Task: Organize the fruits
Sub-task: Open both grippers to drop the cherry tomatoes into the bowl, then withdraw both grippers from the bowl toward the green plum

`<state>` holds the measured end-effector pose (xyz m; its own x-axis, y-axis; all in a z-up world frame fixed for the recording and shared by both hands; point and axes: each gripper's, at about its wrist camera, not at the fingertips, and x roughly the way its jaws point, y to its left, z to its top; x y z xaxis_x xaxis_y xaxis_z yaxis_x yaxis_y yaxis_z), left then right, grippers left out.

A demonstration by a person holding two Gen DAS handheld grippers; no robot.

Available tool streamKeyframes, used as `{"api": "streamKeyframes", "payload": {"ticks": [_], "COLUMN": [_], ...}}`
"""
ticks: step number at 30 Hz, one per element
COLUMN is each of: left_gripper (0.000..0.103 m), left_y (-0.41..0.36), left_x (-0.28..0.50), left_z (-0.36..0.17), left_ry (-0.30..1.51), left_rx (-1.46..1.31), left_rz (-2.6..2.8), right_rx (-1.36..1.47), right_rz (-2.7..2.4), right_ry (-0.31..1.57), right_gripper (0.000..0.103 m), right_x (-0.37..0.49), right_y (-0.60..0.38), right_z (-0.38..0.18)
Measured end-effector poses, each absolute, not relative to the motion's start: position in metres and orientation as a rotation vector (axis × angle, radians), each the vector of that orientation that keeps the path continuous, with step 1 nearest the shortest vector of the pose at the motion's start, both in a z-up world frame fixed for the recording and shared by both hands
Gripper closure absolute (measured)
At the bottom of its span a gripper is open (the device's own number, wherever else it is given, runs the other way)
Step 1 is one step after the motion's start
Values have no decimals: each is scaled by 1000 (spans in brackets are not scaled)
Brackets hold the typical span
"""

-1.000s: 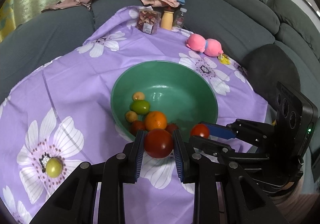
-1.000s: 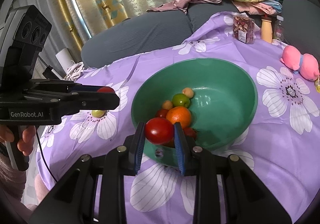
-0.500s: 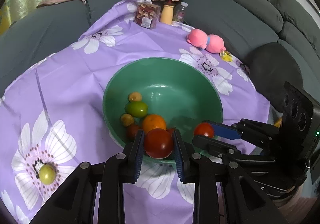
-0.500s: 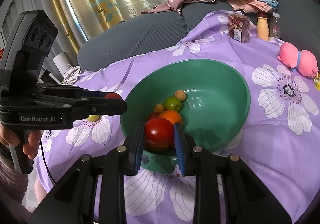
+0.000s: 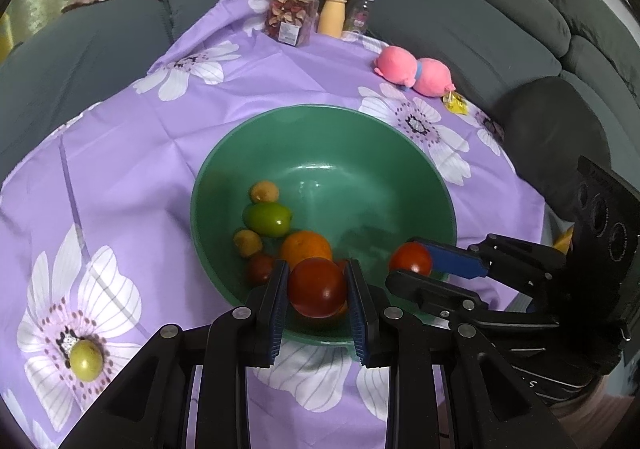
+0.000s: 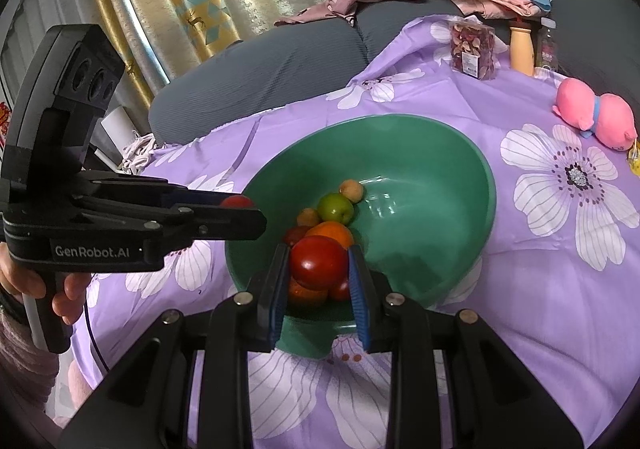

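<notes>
Gripping a red tomato, left gripper above the near rim of the green bowl, right gripper clamped on another tomato, orange and lime inside the bowl at 9 o'clock, pink toy beyond at 1 o'clock.

Room in the far half of the bowl

The green bowl is bare on its far side. Fruit piles at the near side: an orange, a green fruit. Two grippers crowd the near rim. A pink toy sits well behind.
</notes>
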<state>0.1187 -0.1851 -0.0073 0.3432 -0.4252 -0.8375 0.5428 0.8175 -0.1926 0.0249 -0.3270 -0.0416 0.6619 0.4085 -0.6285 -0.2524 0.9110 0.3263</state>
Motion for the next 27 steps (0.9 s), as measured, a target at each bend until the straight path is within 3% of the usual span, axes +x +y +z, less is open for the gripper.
{"api": "streamKeyframes", "payload": {"ticks": [13, 14, 15, 17, 22, 24, 27], "left_gripper": [74, 67, 53, 41, 39, 23, 19], "left_y": [-190, -189, -187, -183, -164, -154, -134], "left_x": [125, 125, 124, 124, 117, 113, 105], "left_z": [-18, -18, -17, -15, -7, -5, -3], "left_ry": [1077, 1076, 1074, 1065, 1050, 1042, 1037], "left_rx": [145, 143, 140, 133, 109, 98, 64], "left_rz": [-610, -604, -597, -585, -545, -520, -490], "right_rx": [221, 220, 219, 220, 214, 209, 191], "right_rz": [348, 345, 343, 338, 334, 337, 346], "right_ry": [785, 786, 786, 786, 776, 769, 759], "right_gripper": [71, 70, 68, 65, 57, 52, 50], "right_x": [33, 32, 32, 31, 26, 23, 15], "right_y": [-330, -330, -330, -329, -325, -322, -316], "right_z": [-48, -47, -47, -46, -39, -35, -28]}}
